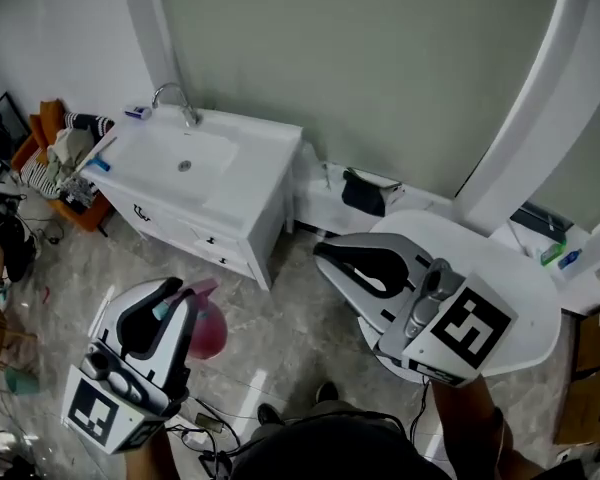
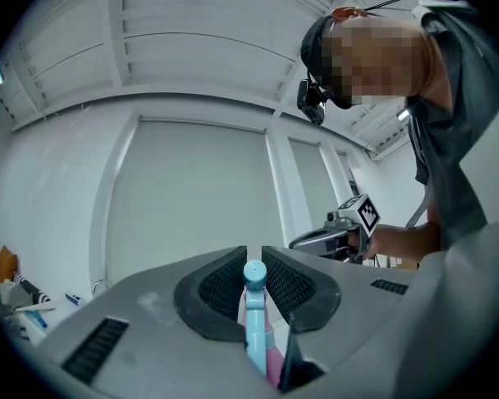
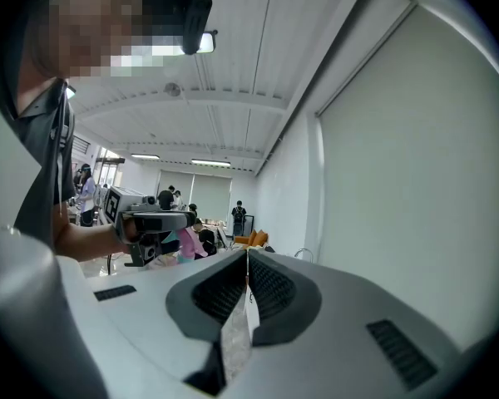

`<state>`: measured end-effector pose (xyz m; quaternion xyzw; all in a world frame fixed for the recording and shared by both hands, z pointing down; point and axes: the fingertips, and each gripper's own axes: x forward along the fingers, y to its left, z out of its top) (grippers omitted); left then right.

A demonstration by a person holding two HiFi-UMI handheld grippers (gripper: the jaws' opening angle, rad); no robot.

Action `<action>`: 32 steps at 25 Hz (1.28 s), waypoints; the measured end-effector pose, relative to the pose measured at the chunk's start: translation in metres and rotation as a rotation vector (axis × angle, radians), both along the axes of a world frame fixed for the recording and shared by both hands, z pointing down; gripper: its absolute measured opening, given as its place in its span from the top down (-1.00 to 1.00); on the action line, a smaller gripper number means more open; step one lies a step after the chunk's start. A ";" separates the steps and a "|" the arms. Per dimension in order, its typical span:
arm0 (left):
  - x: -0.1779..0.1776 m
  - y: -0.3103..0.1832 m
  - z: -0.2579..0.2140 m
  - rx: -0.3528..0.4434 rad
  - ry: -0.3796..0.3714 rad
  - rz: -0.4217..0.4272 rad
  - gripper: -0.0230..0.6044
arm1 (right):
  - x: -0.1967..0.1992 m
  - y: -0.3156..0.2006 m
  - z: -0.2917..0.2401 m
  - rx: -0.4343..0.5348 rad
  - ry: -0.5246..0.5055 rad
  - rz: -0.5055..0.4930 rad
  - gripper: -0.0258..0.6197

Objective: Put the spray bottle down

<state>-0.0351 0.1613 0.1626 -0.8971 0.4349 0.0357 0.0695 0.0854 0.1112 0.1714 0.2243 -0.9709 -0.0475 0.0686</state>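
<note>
A pink spray bottle (image 1: 208, 330) with a light-blue trigger head hangs over the floor at the lower left, and my left gripper (image 1: 172, 296) is shut on it. In the left gripper view the blue nozzle (image 2: 254, 273) stands up between the ribbed pads, with the pink body below it. My right gripper (image 1: 325, 255) is held at mid right and points left. Its jaws (image 3: 247, 260) are shut on a thin pale sheet (image 3: 235, 339), whose kind I cannot tell.
A white vanity sink (image 1: 245, 183) with a chrome faucet (image 1: 176, 98) stands ahead on the left. A white rounded table (image 1: 525, 303) lies under the right gripper. Clutter (image 1: 65, 158) sits far left, small bottles (image 1: 558, 255) and cardboard boxes (image 1: 592, 368) at the right.
</note>
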 end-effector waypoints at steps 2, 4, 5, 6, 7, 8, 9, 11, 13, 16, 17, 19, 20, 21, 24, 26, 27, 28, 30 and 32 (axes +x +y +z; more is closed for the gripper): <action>0.009 -0.007 -0.001 0.000 -0.004 -0.012 0.76 | 0.010 -0.008 0.002 -0.001 0.000 -0.008 0.89; 0.015 -0.012 -0.001 -0.004 -0.010 -0.026 0.76 | 0.017 -0.012 0.005 -0.003 0.001 -0.019 0.89; 0.017 -0.014 -0.003 -0.003 -0.014 -0.032 0.76 | 0.019 -0.013 0.005 -0.002 -0.001 -0.026 0.89; 0.019 -0.016 -0.005 -0.001 -0.019 -0.039 0.76 | 0.022 -0.015 0.005 0.000 -0.006 -0.032 0.89; 0.021 -0.018 -0.006 0.000 -0.024 -0.045 0.76 | 0.024 -0.017 0.004 0.000 -0.012 -0.038 0.89; 0.023 -0.020 -0.008 0.000 -0.029 -0.050 0.76 | 0.026 -0.020 0.004 -0.001 -0.018 -0.042 0.89; 0.026 -0.021 -0.008 -0.002 -0.033 -0.054 0.76 | 0.028 -0.023 0.004 -0.004 -0.022 -0.045 0.89; 0.029 -0.025 -0.008 -0.009 -0.039 -0.055 0.76 | 0.031 -0.027 0.006 -0.010 -0.027 -0.045 0.89; 0.029 -0.029 -0.005 -0.019 -0.042 -0.047 0.76 | 0.031 -0.029 0.008 -0.019 -0.029 -0.038 0.89; 0.022 -0.036 -0.002 -0.024 -0.040 -0.026 0.76 | 0.026 -0.033 0.013 -0.025 -0.020 -0.015 0.89; 0.019 -0.040 -0.002 -0.021 -0.037 -0.016 0.76 | 0.024 -0.035 0.013 -0.025 -0.017 -0.002 0.89; 0.013 -0.046 -0.004 -0.015 -0.030 0.011 0.76 | 0.018 -0.038 0.011 -0.026 -0.019 0.023 0.89; 0.009 -0.048 -0.006 -0.014 -0.027 0.024 0.76 | 0.013 -0.038 0.009 -0.024 -0.019 0.031 0.89; 0.003 -0.050 -0.007 -0.012 -0.025 0.035 0.76 | 0.007 -0.038 0.006 -0.019 -0.017 0.039 0.89; -0.016 -0.055 -0.008 -0.006 -0.021 0.065 0.76 | -0.009 -0.040 0.002 -0.001 -0.010 0.074 0.89; -0.025 -0.058 -0.010 0.006 -0.008 0.092 0.76 | -0.020 -0.042 0.001 0.006 -0.011 0.099 0.89; -0.029 -0.059 -0.015 0.023 0.011 0.107 0.76 | -0.026 -0.042 0.001 0.007 -0.012 0.108 0.89; -0.033 -0.061 -0.021 0.041 0.035 0.123 0.76 | -0.032 -0.042 0.001 0.007 -0.010 0.115 0.89; -0.045 -0.063 -0.020 0.043 0.039 0.139 0.76 | -0.045 -0.042 0.003 0.006 -0.005 0.127 0.89; -0.059 -0.064 -0.009 0.019 0.016 0.147 0.76 | -0.057 -0.042 0.004 0.005 -0.001 0.139 0.89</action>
